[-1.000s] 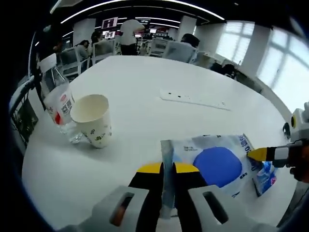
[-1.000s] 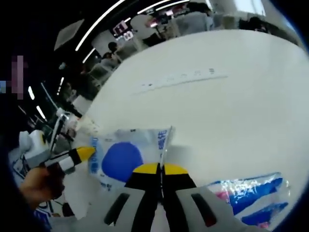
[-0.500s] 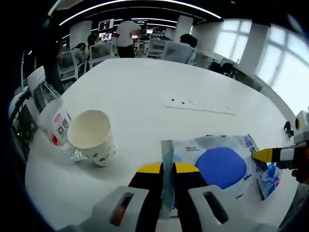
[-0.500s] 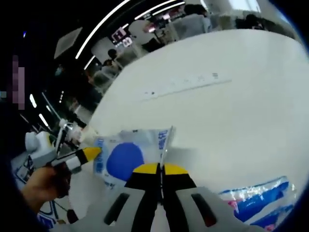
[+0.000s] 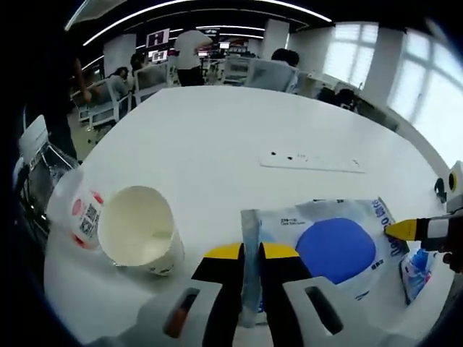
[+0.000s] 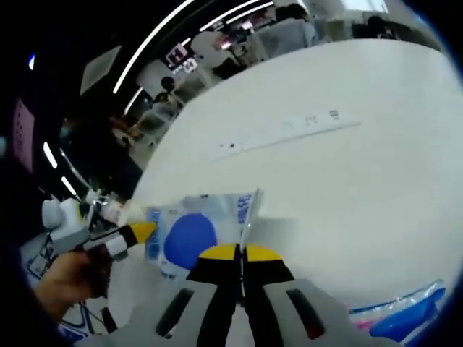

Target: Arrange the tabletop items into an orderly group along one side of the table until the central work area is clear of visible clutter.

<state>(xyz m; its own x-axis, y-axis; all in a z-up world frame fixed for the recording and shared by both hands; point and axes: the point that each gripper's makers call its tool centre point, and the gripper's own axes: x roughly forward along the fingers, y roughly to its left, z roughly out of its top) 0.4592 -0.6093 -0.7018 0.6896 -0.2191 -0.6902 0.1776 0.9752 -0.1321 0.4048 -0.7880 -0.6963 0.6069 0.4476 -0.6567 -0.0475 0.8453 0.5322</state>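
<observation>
— Left gripper (image 5: 251, 251)?
— Clamped on the near left edge of a clear plastic pouch (image 5: 329, 242) with a big blue oval, held over the white table (image 5: 210, 144). Right gripper (image 6: 239, 252) pinched onto the opposite edge of the same pouch, seen in the left gripper view as a yellow tip at the far right.
— Around it?
— Just left of the pouch, a white paper cup (image 5: 139, 229), tilted, mouth toward the camera. Pressed against its left side, a clear water bottle (image 5: 76, 210) with a red and white label. Farther back on the table, a flat white power strip (image 5: 312, 160), well apart from the rest. Under the pouch's right end, a second blue printed packet (image 5: 417, 264), also at the lower right of the right gripper view.
— In the way?
— Cup and bottle close on the left; beyond the table, chairs and seated people
</observation>
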